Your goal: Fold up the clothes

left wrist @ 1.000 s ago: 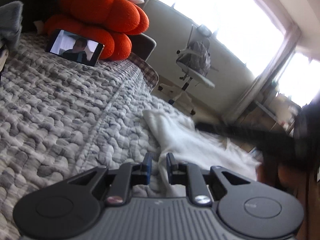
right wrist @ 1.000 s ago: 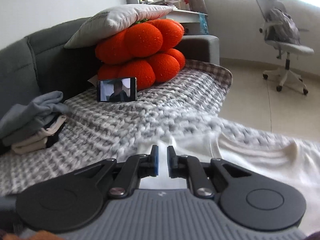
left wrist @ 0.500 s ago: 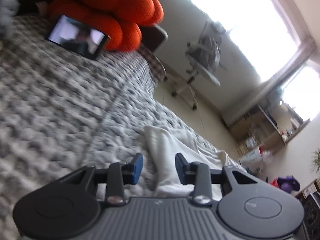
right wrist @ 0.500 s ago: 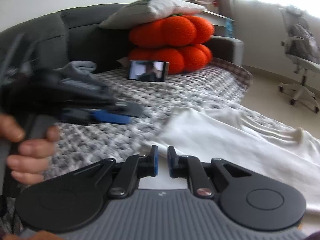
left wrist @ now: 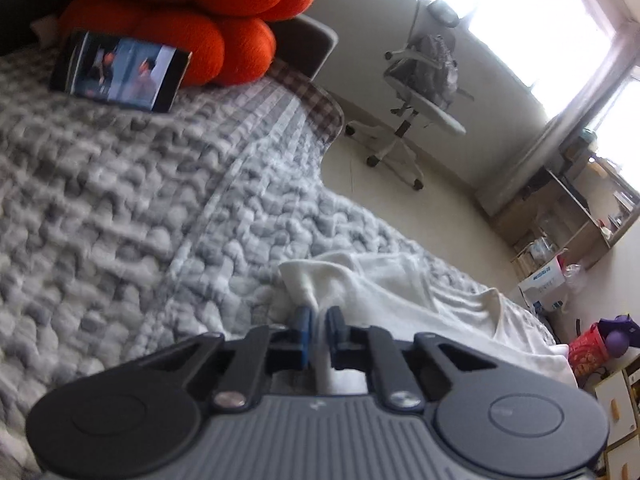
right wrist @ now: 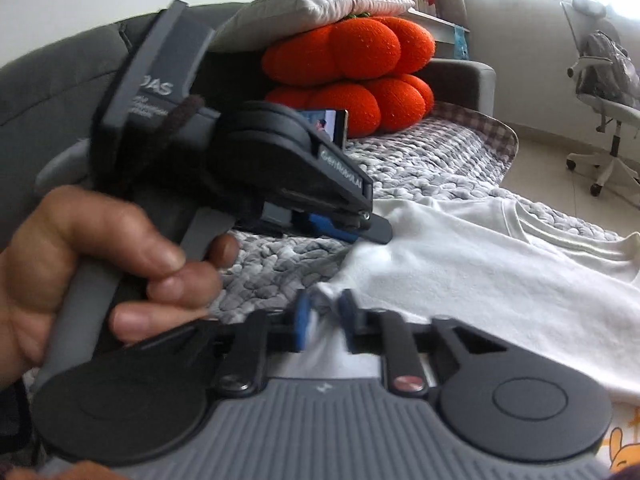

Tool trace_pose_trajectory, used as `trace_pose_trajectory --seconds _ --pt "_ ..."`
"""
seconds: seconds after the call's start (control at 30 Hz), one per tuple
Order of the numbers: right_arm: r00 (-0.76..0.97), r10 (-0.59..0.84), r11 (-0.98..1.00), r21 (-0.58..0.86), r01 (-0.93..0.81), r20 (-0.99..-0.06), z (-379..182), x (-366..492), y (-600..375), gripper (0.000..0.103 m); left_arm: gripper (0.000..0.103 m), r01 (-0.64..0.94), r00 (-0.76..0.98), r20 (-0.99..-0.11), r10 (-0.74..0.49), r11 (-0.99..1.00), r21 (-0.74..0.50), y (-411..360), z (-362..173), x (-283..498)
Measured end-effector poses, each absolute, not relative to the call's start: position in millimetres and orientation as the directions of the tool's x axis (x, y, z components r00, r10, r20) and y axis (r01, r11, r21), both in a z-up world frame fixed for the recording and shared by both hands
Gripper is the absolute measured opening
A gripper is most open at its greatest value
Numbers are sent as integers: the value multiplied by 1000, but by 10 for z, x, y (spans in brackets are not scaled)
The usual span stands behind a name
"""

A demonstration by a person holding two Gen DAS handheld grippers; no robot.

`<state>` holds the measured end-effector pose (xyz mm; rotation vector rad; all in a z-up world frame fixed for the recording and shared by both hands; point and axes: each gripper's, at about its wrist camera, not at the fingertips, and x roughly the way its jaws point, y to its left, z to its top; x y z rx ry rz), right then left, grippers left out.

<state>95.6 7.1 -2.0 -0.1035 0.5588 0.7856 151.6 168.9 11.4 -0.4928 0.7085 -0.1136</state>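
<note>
On the body of my left gripper point(right wrist: 340, 228), seen from the right wrist camera, the grey block reads "DAS" with smaller lines under it too blurred to read, and the black arm carries white lettering that looks like "GenRobot.AI". At the near right corner a yellow cartoon print point(right wrist: 622, 450) peeks in; I cannot tell what it is on.

I count one white shirt point(left wrist: 420, 304), spread over the grey knitted blanket point(left wrist: 120, 216) on the sofa, towards the near right. Far left on the blanket stands one phone point(left wrist: 120, 72) with a video playing, leaning against two stacked orange pumpkin cushions point(right wrist: 352, 76), with one grey pillow point(right wrist: 312, 10) on top. One white office chair point(left wrist: 420, 92) stands on the floor beyond.

My left fingers point(left wrist: 304, 332) are clenched to a narrow gap, grasping a raised fold of the shirt's near-left edge. My right gripper point(right wrist: 323, 320) stands a little wider, its fingers point(right wrist: 301, 324) on either side of a corner of the shirt; whether they actually pinch it, I cannot tell. My left hand point(right wrist: 92, 272) grips the grey handle.
</note>
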Motion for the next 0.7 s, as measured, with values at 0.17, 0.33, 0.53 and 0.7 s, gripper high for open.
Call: trace_pose_trajectory --seconds 0.17,0.33,0.53,0.7 --pt "569 630 716 111 -689 -528 -72 935 92 1 9 -66 768 -597 -230 899 -432 1642 118 1540" --pt "517 677 700 240 -673 -523 -113 1075 -34 2 2 -110 807 -568 -162 904 -414 1728 110 1500" --pt "507 697 689 279 -669 -508 -102 1096 -55 3 3 -168 806 -560 -190 835 -524 2064 96 1132" --pt "486 728 670 352 -653 -484 -79 1038 -183 12 4 -145 788 -582 -203 856 -495 2095 14 553"
